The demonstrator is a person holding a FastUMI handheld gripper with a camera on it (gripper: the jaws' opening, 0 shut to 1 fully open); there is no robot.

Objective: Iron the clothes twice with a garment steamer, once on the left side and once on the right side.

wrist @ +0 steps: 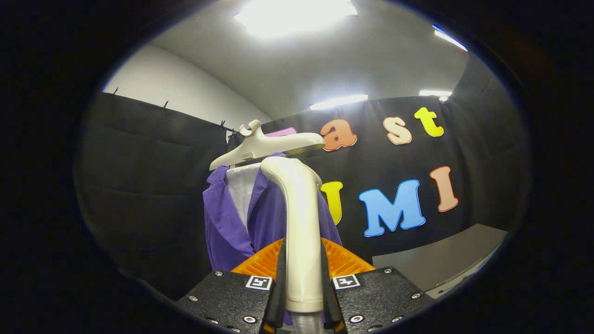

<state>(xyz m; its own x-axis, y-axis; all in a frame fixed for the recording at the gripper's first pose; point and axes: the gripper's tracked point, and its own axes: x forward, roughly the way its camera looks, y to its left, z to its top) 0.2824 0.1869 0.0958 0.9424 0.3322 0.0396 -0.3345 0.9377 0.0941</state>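
My gripper (302, 273) is shut on the cream handle of the garment steamer (299, 218), which stands upright between the fingers; its curved head points away toward the clothes. Just beyond the head hangs a purple corduroy jacket (227, 222) over a white shirt (241, 190), both on a cream hanger (264, 146). The steamer head sits close to the jacket's upper front, near the collar; I cannot tell whether it touches the cloth. A grey hose leaves the handle's lower end between the fingers.
Black booth cloth (148, 185) stands behind and to both sides of the clothes. A grey table surface (445, 257) lies low beyond the fingers on the right. Ceiling lights (297, 16) shine overhead.
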